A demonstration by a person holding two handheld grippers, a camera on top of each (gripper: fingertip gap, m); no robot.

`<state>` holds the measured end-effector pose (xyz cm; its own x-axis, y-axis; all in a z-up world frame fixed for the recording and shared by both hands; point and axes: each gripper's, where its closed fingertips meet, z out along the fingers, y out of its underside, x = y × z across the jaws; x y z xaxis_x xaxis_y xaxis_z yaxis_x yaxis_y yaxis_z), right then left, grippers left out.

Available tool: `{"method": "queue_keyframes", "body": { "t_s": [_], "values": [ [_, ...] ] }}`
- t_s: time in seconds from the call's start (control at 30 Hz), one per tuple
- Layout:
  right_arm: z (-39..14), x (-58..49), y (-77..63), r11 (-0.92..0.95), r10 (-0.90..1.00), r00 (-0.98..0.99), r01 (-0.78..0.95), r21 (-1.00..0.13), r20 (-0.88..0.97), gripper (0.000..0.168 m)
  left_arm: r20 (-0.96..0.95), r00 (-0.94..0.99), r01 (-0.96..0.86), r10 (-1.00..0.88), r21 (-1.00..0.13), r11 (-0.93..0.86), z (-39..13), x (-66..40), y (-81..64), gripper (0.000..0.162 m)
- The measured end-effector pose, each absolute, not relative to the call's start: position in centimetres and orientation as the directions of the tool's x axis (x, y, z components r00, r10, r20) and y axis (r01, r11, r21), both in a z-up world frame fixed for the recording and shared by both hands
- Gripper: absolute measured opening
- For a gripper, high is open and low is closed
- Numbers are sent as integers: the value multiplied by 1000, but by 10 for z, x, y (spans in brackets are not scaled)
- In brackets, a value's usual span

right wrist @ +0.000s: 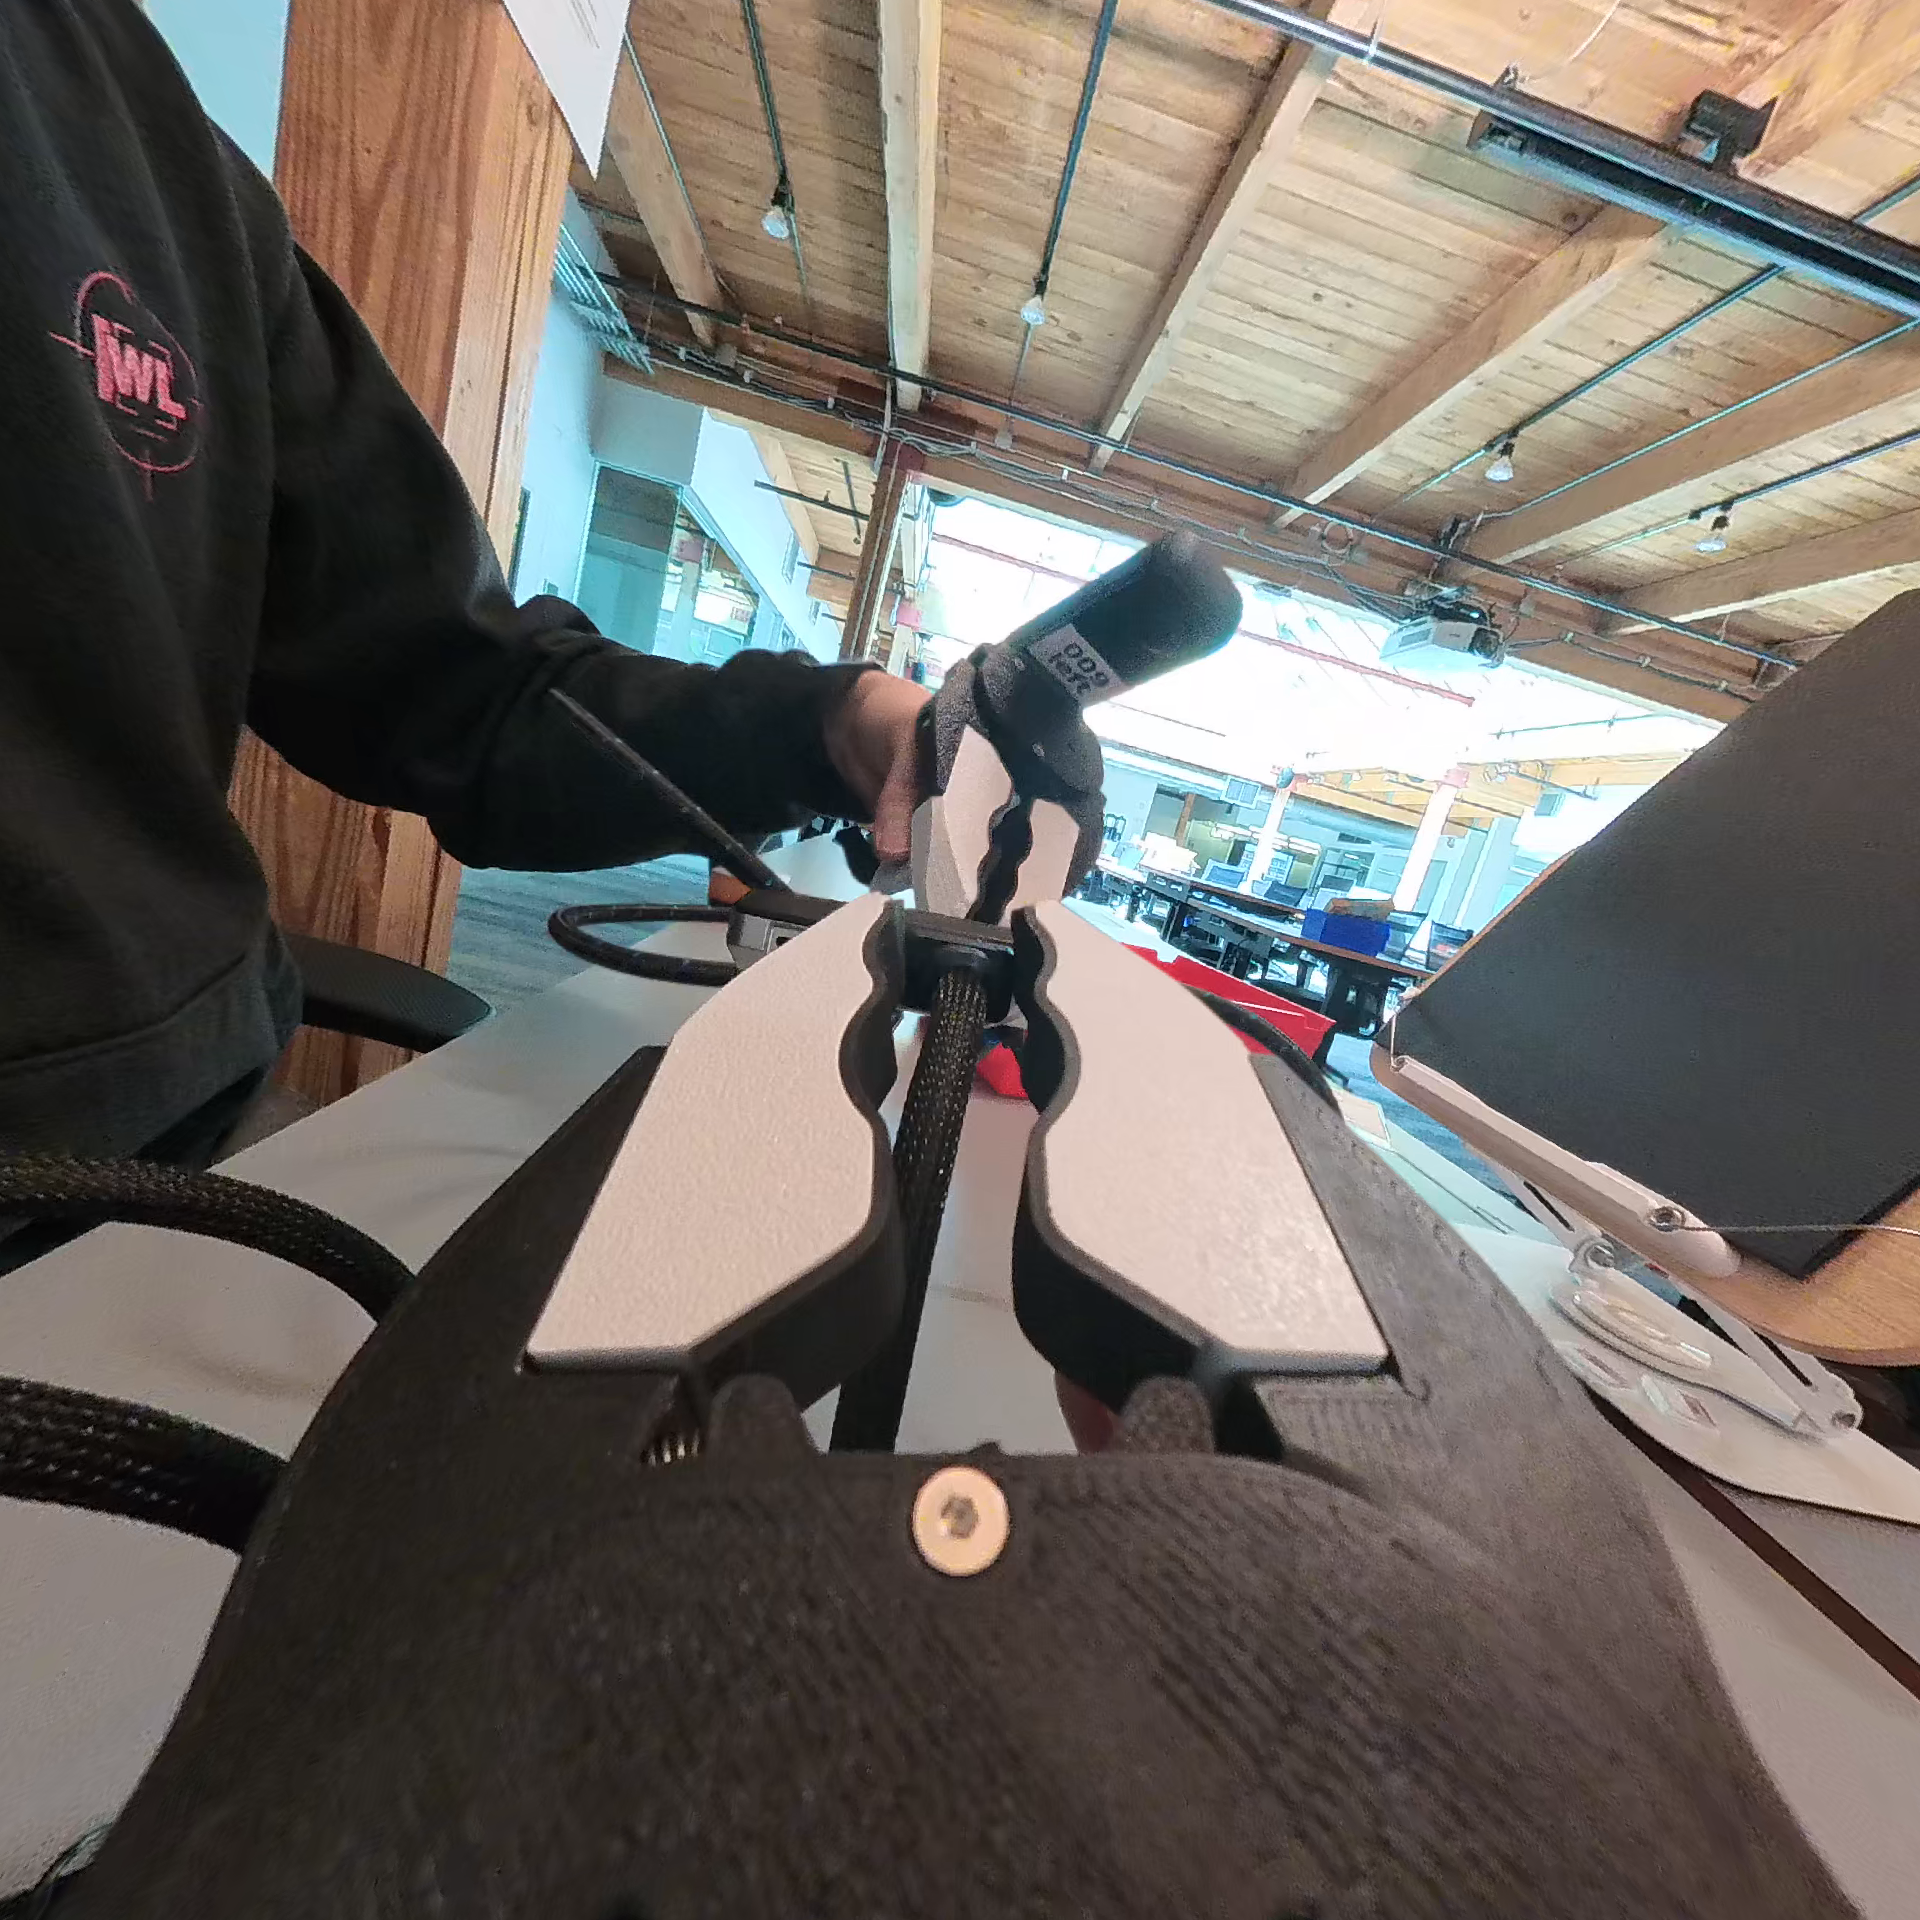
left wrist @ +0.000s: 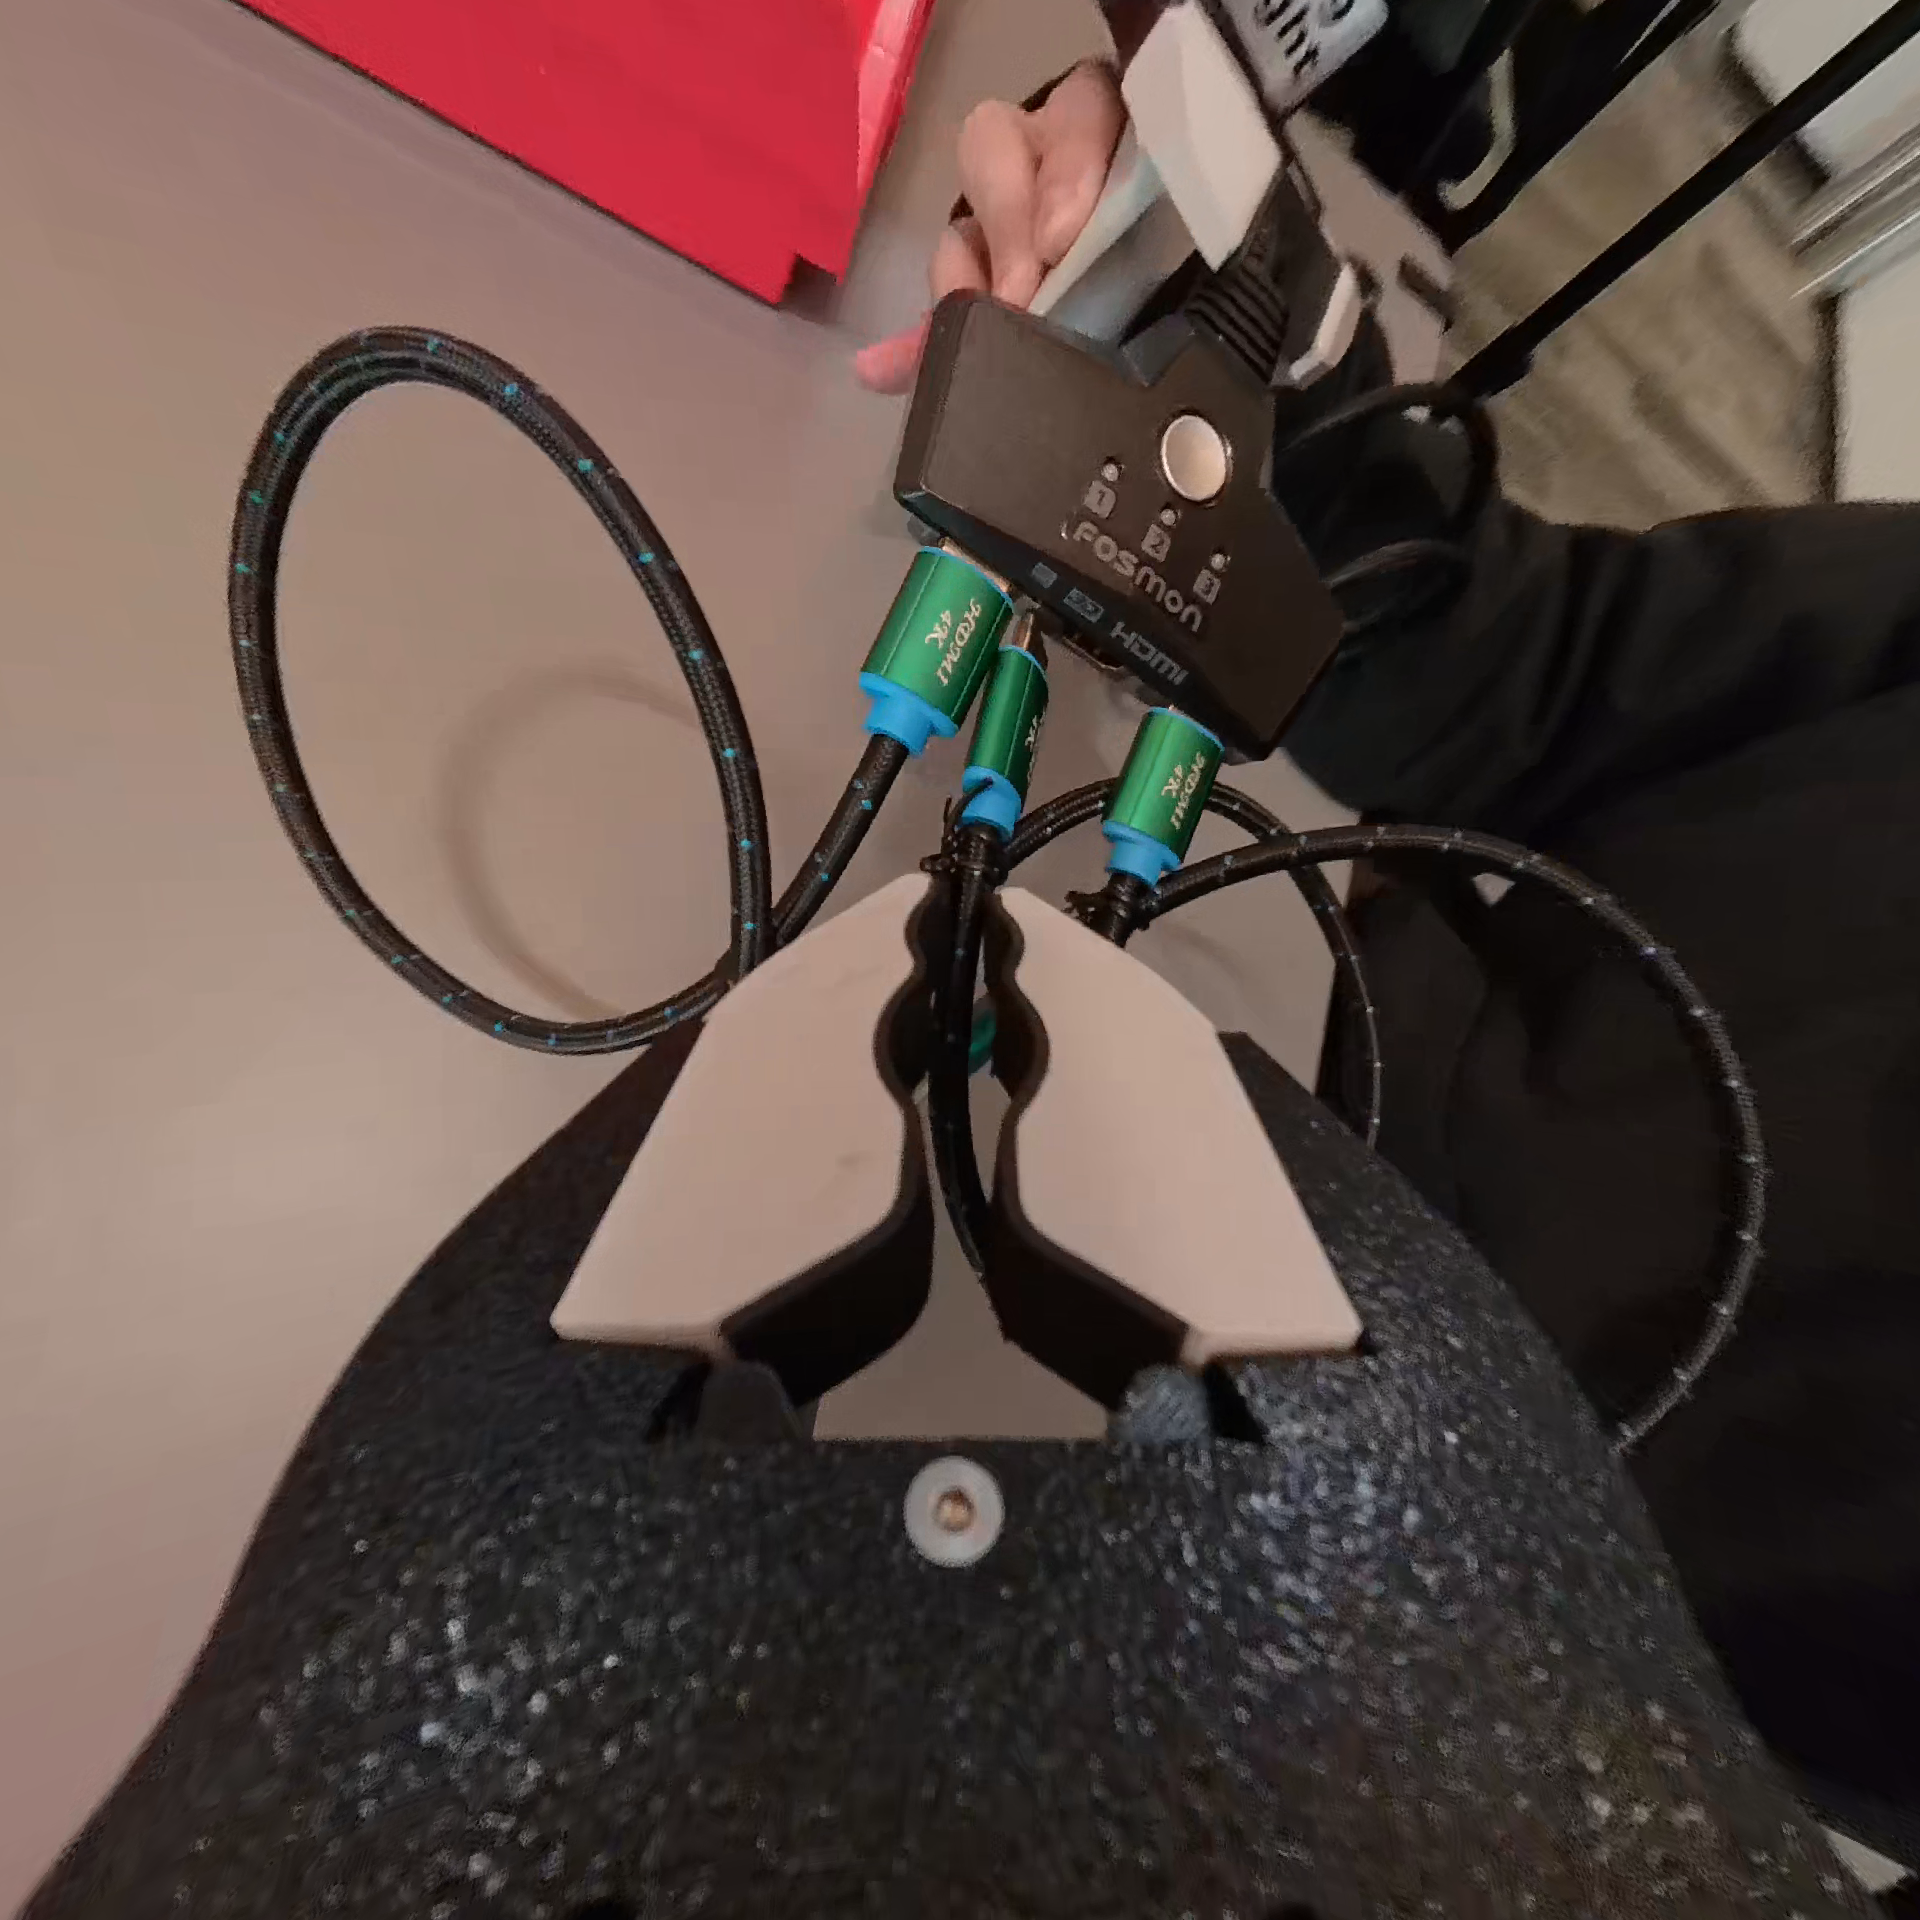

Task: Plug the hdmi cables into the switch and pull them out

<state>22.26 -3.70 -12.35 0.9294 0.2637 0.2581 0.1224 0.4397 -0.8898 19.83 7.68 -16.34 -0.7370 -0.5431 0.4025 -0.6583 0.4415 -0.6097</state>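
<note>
A black HDMI switch (left wrist: 1122,509) hangs above the table. My right gripper (left wrist: 1247,301) holds it from the far end, shut on its tail cable (right wrist: 940,1091). Three green plugs point at its near edge. The left plug (left wrist: 935,644) and the right plug (left wrist: 1158,790) sit in their ports. The middle plug (left wrist: 1003,727) is just below its port with its metal tip showing. My left gripper (left wrist: 966,894) is shut on the braided cable (left wrist: 961,1039) just behind that middle plug. In the right wrist view my right gripper (right wrist: 956,935) faces the left gripper (right wrist: 997,831).
A red box (left wrist: 623,104) lies at the far end of the beige table (left wrist: 156,727). Braided cable loops (left wrist: 499,686) lie left and right. A person's dark sleeve (left wrist: 1610,644) is at the right. A dark board on a stand (right wrist: 1683,987) stands at right.
</note>
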Motion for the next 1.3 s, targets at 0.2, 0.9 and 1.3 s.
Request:
{"method": "queue_keyframes", "body": {
  "t_s": [0.2,0.9,1.3],
  "values": [
    [-123,221,-36,447,273,926,117,-887,260,20,534,-712,-696,-456,-623,356,-156,197,77,5],
    [-123,222,-31,426,343,929,-20,-904,141,21,502,-723,-670,-475,-677,304,-137,195,84,5],
    [-138,217,-22,351,323,921,96,-931,217,21,447,-772,-622,-452,-677,394,-175,192,93,5]
  ]
}}
